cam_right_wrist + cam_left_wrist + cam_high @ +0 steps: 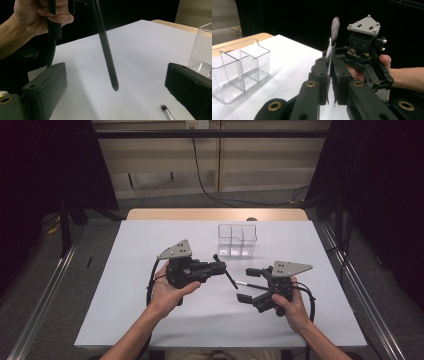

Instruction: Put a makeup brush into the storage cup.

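Note:
My left gripper (220, 266) (329, 71) is shut on a makeup brush (226, 272). In the left gripper view its grey bristles (335, 26) and silver ferrule rise above the jaws. Its long black handle (107, 52) slants down over the white table and ends just above it, between the jaws of my right gripper (246, 284) (117, 83). That gripper is open, its two jaws wide apart and touching nothing. A second, thin brush with a silver ferrule (245, 283) (166, 112) lies flat on the table in front of the right gripper.
A clear plastic organiser with several compartments (237, 240) (237, 72) (202, 50) stands at the back middle of the white table top (150, 310). Dark curtains flank the table, and its wooden far edge (215, 214) shows behind.

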The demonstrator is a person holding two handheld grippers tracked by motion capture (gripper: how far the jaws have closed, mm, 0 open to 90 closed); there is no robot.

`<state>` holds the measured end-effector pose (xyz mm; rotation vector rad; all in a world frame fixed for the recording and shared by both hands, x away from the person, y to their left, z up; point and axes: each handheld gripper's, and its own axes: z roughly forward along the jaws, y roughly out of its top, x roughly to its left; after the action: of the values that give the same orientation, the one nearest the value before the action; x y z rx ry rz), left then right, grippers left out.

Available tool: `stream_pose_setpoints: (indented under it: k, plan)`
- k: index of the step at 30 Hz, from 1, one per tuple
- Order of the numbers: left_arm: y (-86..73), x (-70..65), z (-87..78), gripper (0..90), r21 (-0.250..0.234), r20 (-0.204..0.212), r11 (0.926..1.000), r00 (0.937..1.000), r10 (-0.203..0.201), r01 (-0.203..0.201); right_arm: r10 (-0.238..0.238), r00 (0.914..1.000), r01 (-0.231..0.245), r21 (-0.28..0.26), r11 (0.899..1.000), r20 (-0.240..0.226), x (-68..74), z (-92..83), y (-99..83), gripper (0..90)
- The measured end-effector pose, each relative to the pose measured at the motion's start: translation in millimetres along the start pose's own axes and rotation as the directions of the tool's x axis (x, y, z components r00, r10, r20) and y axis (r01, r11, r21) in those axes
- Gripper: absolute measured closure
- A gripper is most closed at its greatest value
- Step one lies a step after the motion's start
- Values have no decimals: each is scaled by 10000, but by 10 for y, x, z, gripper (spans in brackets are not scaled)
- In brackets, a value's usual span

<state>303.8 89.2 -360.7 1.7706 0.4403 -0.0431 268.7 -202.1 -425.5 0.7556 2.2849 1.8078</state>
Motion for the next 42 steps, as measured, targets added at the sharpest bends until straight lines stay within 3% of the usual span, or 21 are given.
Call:
stream_pose_setpoints:
  k: [7,19,25,31,34,39,42]
  plan:
    - [22,41,-63,839,274,-140,9996,9999,-22,25,-244,9992,242,68,9997,319,15,-2,-11,28]
    - [79,32,-94,840,1068,-148,9942,9998,99,-82,-421,9987,412,330,9986,274,5,7,-10,25]
    - [93,54,-82,840,1512,-36,9885,10000,30,-24,-440,9988,433,326,9985,212,8,20,-7,24]
    - [161,47,-58,840,1865,34,9822,9998,218,-220,-426,9990,422,274,9987,149,14,18,10,24]
    - [187,37,-12,840,2098,94,9774,9996,248,-262,-449,9989,446,202,9988,153,17,15,20,24]
    - [153,49,107,840,2695,36,9625,9995,315,-313,-548,9984,544,250,9982,162,33,21,31,23]
    - [144,58,142,840,2713,49,9621,9996,262,-265,-624,9979,618,311,9976,170,45,26,36,21]
